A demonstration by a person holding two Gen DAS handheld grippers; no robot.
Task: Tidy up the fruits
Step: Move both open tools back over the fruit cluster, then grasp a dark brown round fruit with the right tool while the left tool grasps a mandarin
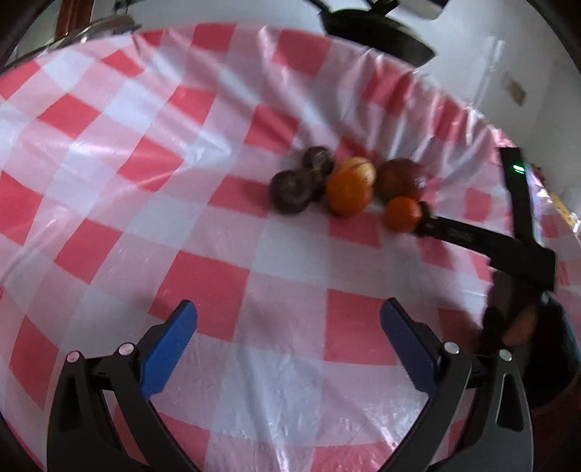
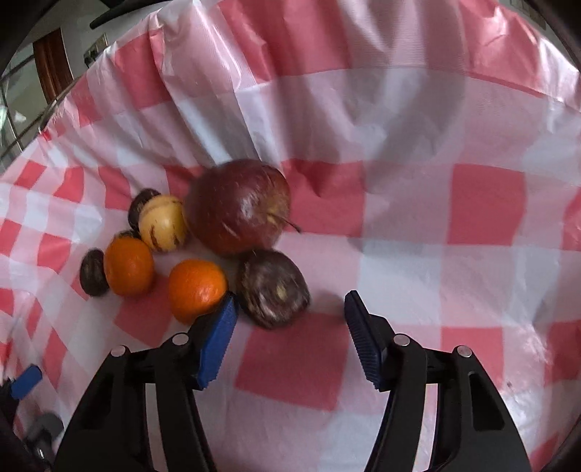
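Fruit pile on checked cloth; both hand-held grippers apart, empty.

Underfoot of the tool, a table spread with a glossy red-and-white checked plastic cloth, creased and gathered into folds along the far edge. Beyond that edge, ahead and to the right, a pale wall bearing a small switch plate. Straight ahead, just past the rim, a dark rounded shape, too blurred to name. Far left, a brown wooden door and a metal railing. Soft daylight, sheen on the plastic.
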